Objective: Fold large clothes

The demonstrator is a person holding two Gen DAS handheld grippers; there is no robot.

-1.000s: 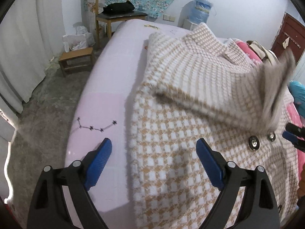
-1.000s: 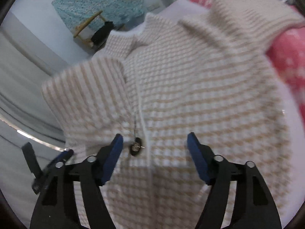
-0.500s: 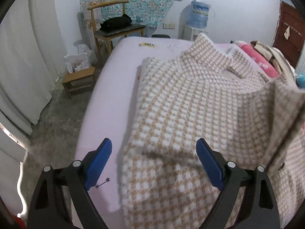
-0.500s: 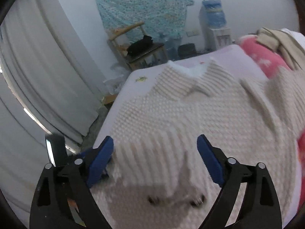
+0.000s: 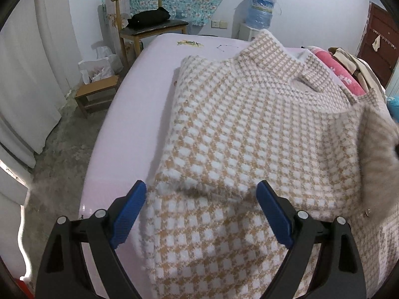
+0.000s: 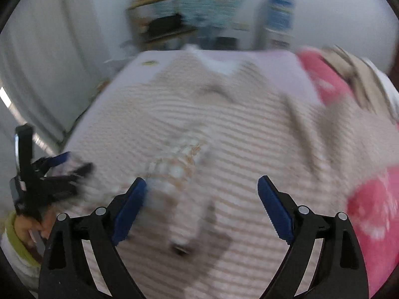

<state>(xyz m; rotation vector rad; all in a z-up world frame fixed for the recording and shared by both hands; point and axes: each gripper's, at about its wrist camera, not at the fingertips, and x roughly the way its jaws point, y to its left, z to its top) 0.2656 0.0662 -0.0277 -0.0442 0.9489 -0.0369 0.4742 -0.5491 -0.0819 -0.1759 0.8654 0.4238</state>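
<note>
The checked sweater [image 5: 249,134] lies spread on the bed [image 5: 139,94], collar toward the far edge, hem nearest the left gripper [image 5: 202,214], whose released fingers [image 5: 129,209] straddle a folded-in sleeve; the right gripper [image 6: 202,209], jaws just opened, holds nothing.

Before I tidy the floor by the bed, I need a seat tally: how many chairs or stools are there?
2: a wooden armchair against the far wall with a black bag on its seat, and a low wooden stool beside the bed's left edge. Others may be hidden.
</note>
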